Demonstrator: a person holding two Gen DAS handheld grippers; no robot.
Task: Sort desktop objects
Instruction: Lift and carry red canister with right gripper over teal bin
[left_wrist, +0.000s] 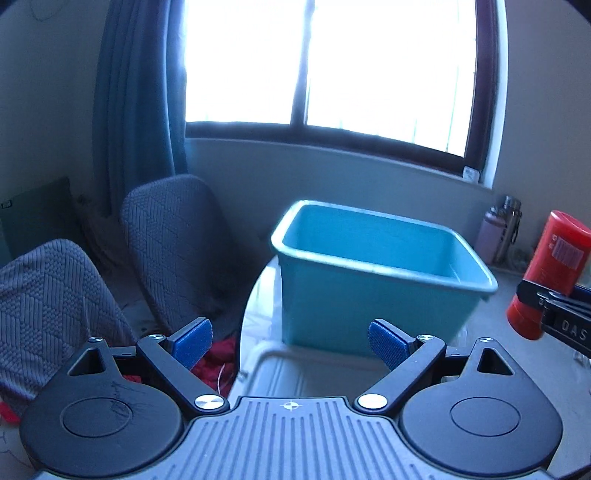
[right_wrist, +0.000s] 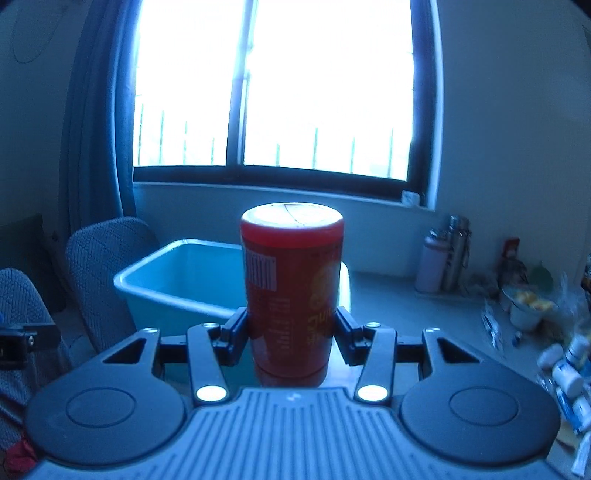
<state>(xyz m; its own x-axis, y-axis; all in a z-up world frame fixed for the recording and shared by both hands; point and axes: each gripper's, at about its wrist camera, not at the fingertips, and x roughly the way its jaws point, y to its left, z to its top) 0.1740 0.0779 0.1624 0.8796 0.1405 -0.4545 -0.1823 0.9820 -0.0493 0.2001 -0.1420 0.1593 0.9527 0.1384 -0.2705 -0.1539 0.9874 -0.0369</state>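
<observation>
My right gripper (right_wrist: 291, 328) is shut on a red cylindrical snack can (right_wrist: 291, 291), held upside down in the air in front of the turquoise plastic bin (right_wrist: 166, 284). In the left wrist view the same can (left_wrist: 546, 273) shows at the far right, clamped by the right gripper's fingers (left_wrist: 535, 295), to the right of the bin (left_wrist: 369, 273). My left gripper (left_wrist: 291, 341) is open and empty, low in front of the bin's near wall. The part of the bin's inside that shows holds nothing.
The bin stands on a pale round table (left_wrist: 258, 306). Two grey chairs (left_wrist: 173, 243) stand at the left. Bottles (right_wrist: 443, 254) stand by the wall; cups, small bottles and packets (right_wrist: 561, 354) crowd the table's right side. A whitish tray (left_wrist: 280, 373) lies under my left gripper.
</observation>
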